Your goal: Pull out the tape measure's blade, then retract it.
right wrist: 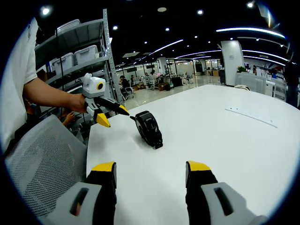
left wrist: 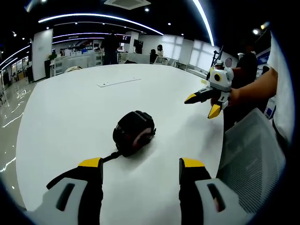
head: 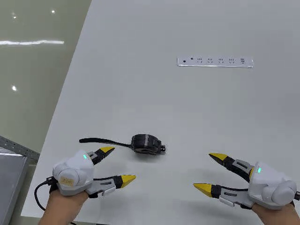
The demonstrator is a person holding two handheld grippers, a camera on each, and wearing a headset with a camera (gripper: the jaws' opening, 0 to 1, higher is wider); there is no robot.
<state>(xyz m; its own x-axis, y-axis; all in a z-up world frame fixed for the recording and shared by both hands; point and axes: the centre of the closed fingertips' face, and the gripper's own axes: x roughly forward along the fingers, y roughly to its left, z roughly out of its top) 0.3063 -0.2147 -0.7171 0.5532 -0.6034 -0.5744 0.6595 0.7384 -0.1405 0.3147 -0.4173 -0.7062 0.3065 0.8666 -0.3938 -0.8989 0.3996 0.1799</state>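
Observation:
A black tape measure [head: 146, 144] lies on the white table [head: 187, 108], its black wrist strap [head: 101, 140] trailing to the left. The blade is inside the case. My left gripper [head: 115, 164] is open just left of and below the tape, yellow tips spread, nothing between them. My right gripper [head: 210, 171] is open too, lower right of the tape and well apart from it. In the left gripper view the tape measure [left wrist: 134, 132] sits straight ahead of the open left gripper [left wrist: 140, 163]. In the right gripper view the tape measure [right wrist: 149, 129] lies beyond the open right gripper [right wrist: 152, 167].
A white power strip [head: 214, 61] lies flat farther back on the table. The table's left edge [head: 61, 108] drops to a glossy floor. A mesh chair back [right wrist: 37, 164] is beside the table. Shelving with bins [right wrist: 75, 56] stands behind.

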